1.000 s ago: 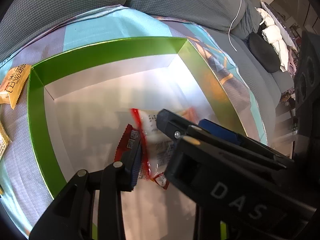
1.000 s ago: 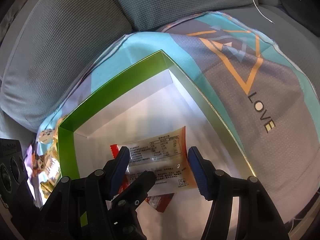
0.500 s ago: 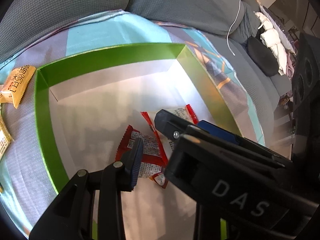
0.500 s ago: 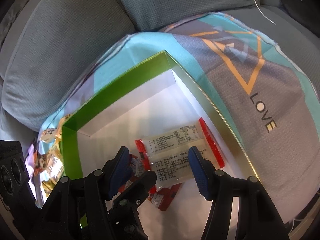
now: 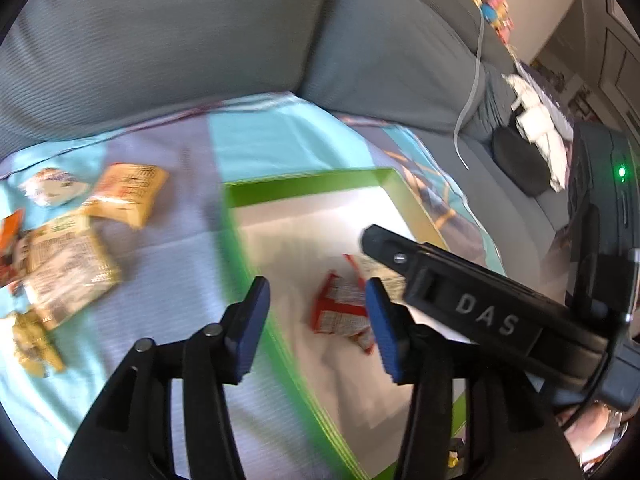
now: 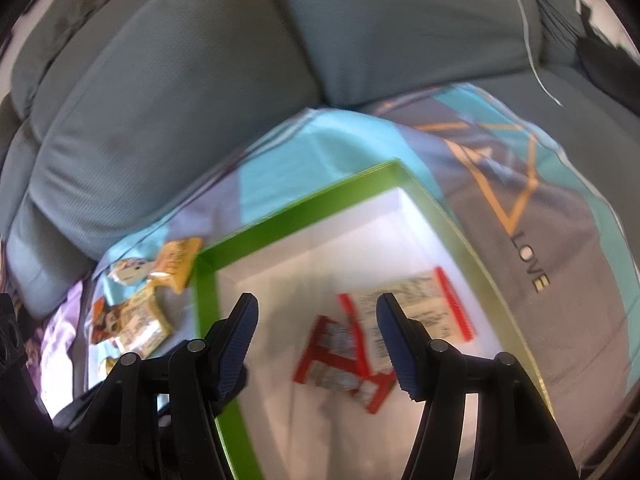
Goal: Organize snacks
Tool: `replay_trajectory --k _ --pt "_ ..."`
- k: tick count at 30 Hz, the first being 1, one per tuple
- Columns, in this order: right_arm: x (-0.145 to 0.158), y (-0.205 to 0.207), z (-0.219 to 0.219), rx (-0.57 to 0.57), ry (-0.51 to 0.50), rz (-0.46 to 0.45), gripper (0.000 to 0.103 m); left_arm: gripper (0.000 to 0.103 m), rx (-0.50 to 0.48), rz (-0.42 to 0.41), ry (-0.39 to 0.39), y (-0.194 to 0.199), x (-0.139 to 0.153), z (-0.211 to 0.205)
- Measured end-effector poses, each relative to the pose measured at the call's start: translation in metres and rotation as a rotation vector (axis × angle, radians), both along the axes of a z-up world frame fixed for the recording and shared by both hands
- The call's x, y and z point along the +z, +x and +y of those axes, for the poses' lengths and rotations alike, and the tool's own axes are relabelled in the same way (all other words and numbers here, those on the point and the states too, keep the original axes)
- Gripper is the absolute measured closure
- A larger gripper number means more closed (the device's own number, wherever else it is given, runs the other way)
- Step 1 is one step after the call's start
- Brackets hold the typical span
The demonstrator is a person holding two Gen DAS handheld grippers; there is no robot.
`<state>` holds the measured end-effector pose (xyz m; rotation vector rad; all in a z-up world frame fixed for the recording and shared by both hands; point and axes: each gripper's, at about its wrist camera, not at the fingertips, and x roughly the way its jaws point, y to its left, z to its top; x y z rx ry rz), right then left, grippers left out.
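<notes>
A green-rimmed box (image 5: 244, 240) (image 6: 206, 300) with a white floor lies on a patterned cloth. Inside it lie a red snack packet (image 5: 338, 314) (image 6: 340, 364) and a clear packet with red ends (image 6: 416, 306), partly over each other. My left gripper (image 5: 316, 318) is open and empty, above the box's left wall. My right gripper (image 6: 316, 344) is open and empty, above the box's near left part. The right gripper's black body (image 5: 480, 312) crosses the left wrist view and hides part of the clear packet. Several yellow and orange snack packets (image 5: 68, 268) (image 6: 140, 320) lie on the cloth left of the box.
The cloth (image 6: 540, 220) covers a grey sofa seat, with grey back cushions (image 5: 160, 52) behind. A white cable (image 5: 472, 92) hangs over the sofa at the right. A black cushion (image 5: 516, 164) and white cloth lie further right.
Both grippers have pulled back and up from the box and shifted left. The right gripper let go of the clear packet, which now lies in the box. The loose snacks came into view.
</notes>
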<state>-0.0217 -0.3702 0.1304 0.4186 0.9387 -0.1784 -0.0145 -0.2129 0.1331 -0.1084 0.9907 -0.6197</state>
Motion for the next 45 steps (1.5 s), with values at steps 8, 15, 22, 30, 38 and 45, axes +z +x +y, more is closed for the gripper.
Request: replay_trajectory --k 8,15,22,30,38,45 --pt "0.014 0.012 0.061 0.116 -0.086 -0.039 0.040 0.035 0.179 -0.044 0.057 -0.002 0.004 0.102" --pt "-0.005 0.030 0.113 0.215 -0.089 0.008 0.040 0.034 0.382 -0.015 0.053 0.000 -0.021 0.191" --pt "-0.024 0.041 0.151 0.316 0.003 0.025 0.040 0.033 0.499 0.097 0.019 0.019 -0.050 0.246" --pt "-0.040 0.071 0.202 0.453 0.210 0.057 0.040 0.033 0.451 0.195 0.020 0.033 -0.077 0.234" --pt "-0.070 0.100 0.259 0.621 0.248 0.182 0.040 0.035 0.424 0.280 -0.006 0.040 -0.100 0.227" --pt "-0.090 0.103 0.271 0.678 0.252 0.222 0.040 0.046 0.410 0.264 -0.003 0.040 -0.099 0.224"
